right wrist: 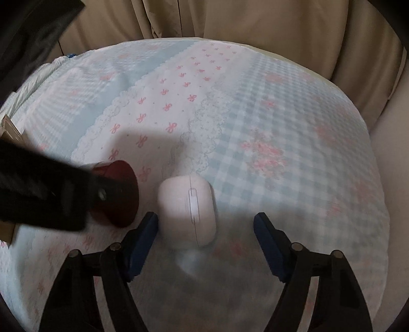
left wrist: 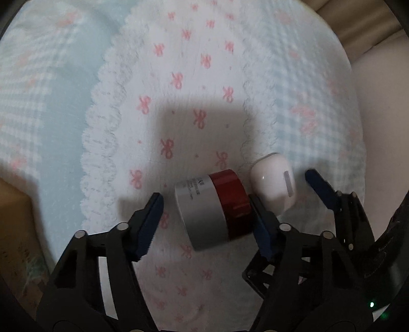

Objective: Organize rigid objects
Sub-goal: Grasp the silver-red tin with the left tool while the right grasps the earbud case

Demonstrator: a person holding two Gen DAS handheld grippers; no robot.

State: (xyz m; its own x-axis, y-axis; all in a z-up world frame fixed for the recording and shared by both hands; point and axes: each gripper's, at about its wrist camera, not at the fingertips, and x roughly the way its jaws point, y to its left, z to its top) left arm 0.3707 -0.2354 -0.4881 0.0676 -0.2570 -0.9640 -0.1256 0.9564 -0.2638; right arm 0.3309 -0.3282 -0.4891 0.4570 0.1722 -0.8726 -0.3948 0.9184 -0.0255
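Note:
A grey jar with a dark red lid (left wrist: 217, 206) lies on its side on the white, pink-bow strip of the quilt (left wrist: 179, 76). My left gripper (left wrist: 204, 199) straddles it. The right finger touches the lid, a gap shows at the left finger, and the jaws are open. Beside the lid lies a white earbud case (left wrist: 273, 181). In the right wrist view, the case (right wrist: 188, 209) sits between the fingers of my right gripper (right wrist: 204, 217), close to the left finger and well clear of the right one. The jar's red lid (right wrist: 122, 184) shows behind the blurred black left gripper.
A cardboard box (left wrist: 12, 222) stands at the quilt's left edge. Beige curtains (right wrist: 230, 20) hang behind and to the right of the bed. Blue gingham quilt (right wrist: 294, 127) stretches to the right and back.

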